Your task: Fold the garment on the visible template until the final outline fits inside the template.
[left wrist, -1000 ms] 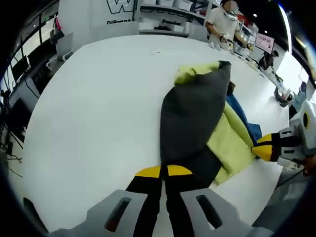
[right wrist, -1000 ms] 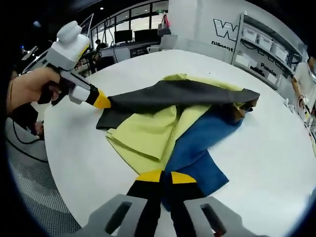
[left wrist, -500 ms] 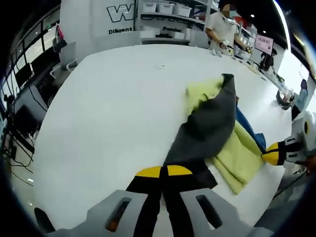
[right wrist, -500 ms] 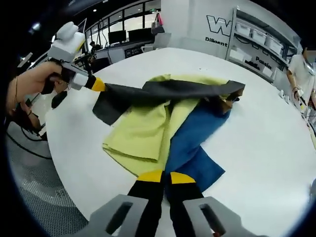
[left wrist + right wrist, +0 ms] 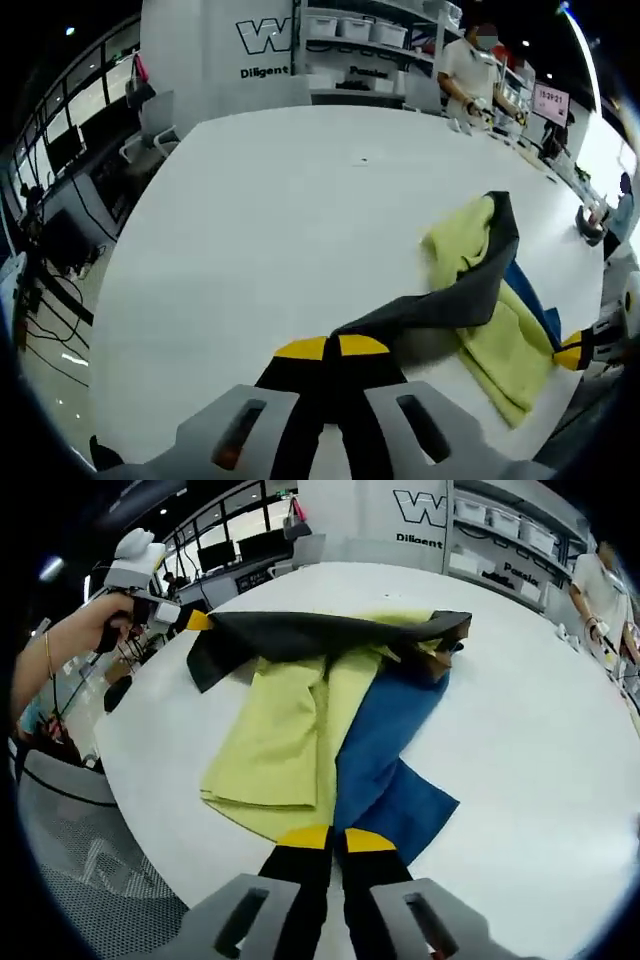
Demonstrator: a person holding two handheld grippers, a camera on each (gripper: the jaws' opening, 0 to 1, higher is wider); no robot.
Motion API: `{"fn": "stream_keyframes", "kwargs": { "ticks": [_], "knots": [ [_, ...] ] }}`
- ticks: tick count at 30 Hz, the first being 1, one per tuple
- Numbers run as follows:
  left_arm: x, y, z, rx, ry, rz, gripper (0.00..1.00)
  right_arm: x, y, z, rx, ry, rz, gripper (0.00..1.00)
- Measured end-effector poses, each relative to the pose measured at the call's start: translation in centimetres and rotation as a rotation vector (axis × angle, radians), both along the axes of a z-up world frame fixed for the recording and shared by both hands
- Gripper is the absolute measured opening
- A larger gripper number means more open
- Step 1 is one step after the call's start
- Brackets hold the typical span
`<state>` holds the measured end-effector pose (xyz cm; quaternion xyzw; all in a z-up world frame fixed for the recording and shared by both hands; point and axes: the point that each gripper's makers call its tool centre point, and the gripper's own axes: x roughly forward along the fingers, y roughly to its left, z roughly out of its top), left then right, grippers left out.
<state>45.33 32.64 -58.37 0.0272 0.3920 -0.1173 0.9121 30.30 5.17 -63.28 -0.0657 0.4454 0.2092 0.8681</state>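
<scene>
Softly draped tricolour garment (image 5: 330,710)

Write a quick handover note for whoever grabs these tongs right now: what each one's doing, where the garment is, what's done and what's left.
Left tongs: shut on the dark grey section of the garment, holding it stretched across the cloth.
Right tongs: shut on the blue section at the near edge.
Garment: on the white table, spread in three colours; the yellow-green section lies flat between grey and blue.
Template: I can't make out any outline on the table.
Done: both ends gripped, grey part lifted.
Left: probably lay the grey part over, fold the rest, check the outline, release.
</scene>
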Motion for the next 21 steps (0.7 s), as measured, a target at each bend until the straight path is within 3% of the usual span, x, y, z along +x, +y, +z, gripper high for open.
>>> {"fn": "stream_keyframes", "kwargs": {
  "ticks": [6,12,15,21],
  "knots": [
    [1.3,2.3,0.7,-0.008,0.0,0.084,0.01,-0.7,-0.1,-0.5,0.002,0.023,-0.012,0.0],
    [1.9,4.0,0.8,-0.003,-0.007,0.106,0.01,-1.2,-0.3,-0.6,0.004,0.031,-0.02,0.0],
    [2.3,6.2,0.7,0.033,-0.004,0.147,0.01,-1.4,-0.4,-0.7,0.003,0.04,-0.022,0.0],
    [2.8,9.2,1.1,0.009,0.0,0.228,0.01,-1.8,-0.6,-0.9,0.039,0.069,-0.065,0.0]
  ]
}}
